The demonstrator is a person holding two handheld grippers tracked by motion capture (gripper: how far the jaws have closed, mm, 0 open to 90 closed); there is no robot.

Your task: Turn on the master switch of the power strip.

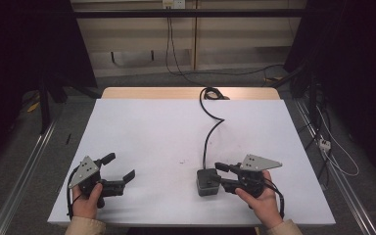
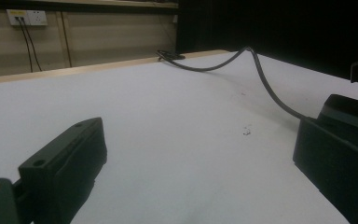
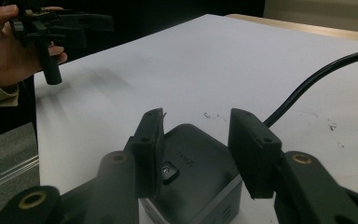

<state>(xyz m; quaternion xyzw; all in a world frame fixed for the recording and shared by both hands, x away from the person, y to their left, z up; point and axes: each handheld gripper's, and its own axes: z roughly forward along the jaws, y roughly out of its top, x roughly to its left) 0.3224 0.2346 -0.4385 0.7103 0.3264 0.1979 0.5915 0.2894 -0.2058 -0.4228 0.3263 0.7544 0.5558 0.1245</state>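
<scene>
A black adapter box (image 1: 206, 182) lies on the white table (image 1: 152, 132) near the front, right of centre. Its black cable (image 1: 209, 132) runs in a curve to the far edge. My right gripper (image 1: 221, 176) is open, its jaws standing either side of the box's near end. In the right gripper view, the box (image 3: 193, 163) sits between and under the jaws of the gripper (image 3: 196, 135), with the cable (image 3: 317, 79) leading off right. My left gripper (image 1: 122, 165) is held open at the front left, with nothing between its jaws (image 2: 200, 154). The cable (image 2: 265, 84) arcs ahead.
A bare wooden strip (image 1: 176, 93) edges the table's far side. Wall sockets (image 1: 173, 4) with hanging leads are behind. Loose cables and a power strip (image 1: 325, 143) lie on the floor at right. Metal rails run along both sides. The other hand with its gripper (image 3: 60, 23) shows at upper left.
</scene>
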